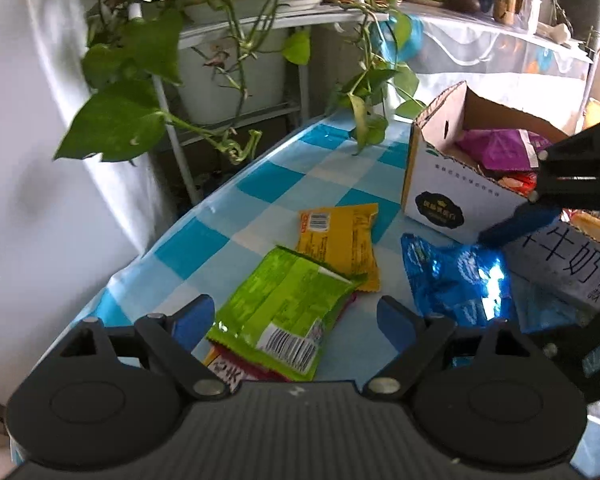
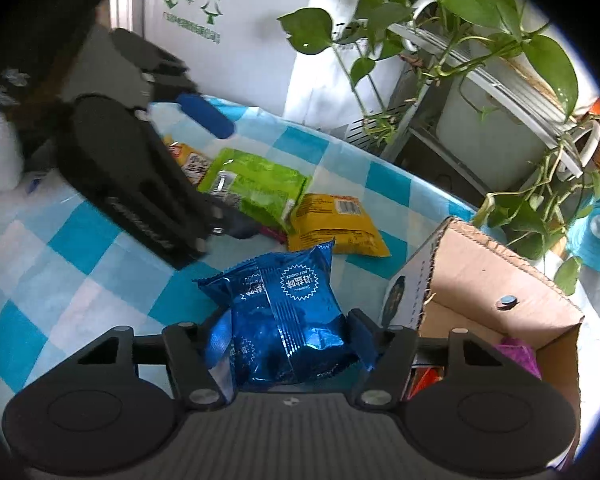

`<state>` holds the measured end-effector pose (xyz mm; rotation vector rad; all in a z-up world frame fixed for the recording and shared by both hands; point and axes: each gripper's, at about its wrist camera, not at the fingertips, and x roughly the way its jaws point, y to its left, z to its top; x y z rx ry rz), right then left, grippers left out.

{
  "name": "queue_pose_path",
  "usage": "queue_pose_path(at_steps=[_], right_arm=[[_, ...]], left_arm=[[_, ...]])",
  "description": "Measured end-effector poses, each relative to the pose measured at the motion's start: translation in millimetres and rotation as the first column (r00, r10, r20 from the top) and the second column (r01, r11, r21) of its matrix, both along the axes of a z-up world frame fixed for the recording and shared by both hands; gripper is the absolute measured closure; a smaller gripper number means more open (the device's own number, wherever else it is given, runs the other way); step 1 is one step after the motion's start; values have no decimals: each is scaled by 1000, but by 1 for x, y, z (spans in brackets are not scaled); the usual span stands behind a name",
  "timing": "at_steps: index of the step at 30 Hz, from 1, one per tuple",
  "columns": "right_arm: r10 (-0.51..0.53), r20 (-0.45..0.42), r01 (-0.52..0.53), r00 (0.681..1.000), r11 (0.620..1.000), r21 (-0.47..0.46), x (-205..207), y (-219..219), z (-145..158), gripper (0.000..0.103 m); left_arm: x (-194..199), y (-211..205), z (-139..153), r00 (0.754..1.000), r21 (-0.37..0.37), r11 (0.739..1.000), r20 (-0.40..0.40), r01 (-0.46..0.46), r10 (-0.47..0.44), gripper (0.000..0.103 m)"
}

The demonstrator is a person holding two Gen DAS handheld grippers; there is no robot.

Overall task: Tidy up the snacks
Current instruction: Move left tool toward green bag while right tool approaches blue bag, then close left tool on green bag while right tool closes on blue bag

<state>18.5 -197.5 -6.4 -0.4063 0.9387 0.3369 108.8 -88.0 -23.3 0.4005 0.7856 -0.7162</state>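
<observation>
The right hand-held gripper (image 2: 288, 340) clamps a shiny blue snack packet (image 2: 288, 320) with a white starburst seal, crinkled and puffy, just beside the open cardboard box (image 2: 480, 276) on the checked counter (image 2: 80, 248). The left hand-held gripper (image 1: 296, 320) hangs spread wide over a green packet (image 1: 288, 312), which overlaps a yellow packet (image 1: 340, 240) near the box. A purple wrapper (image 1: 496, 148) lies inside the box.
</observation>
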Motion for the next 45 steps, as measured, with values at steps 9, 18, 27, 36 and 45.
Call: queue_pose_path(at_steps=[9, 18, 27, 36, 45], right_arm=[[10, -54, -8, 999, 1000, 30, -1, 1, 3, 35], [-6, -59, 9, 998, 999, 42, 0, 0, 2, 33], [-36, -71, 40, 997, 997, 61, 2, -3, 1, 33], [-48, -75, 53, 996, 997, 61, 1, -2, 2, 37], [-72, -83, 78, 994, 994, 79, -1, -4, 6, 39]], left_arm=[[10, -12, -16, 1000, 11, 1000, -13, 17, -17, 15], [20, -9, -16, 1000, 0, 1000, -5, -18, 18, 15], [22, -17, -23, 999, -14, 1000, -35, -2, 1, 25], [9, -13, -16, 999, -17, 1000, -38, -16, 16, 43], [-3, 18, -5, 987, -42, 988, -72, -147, 144, 44]])
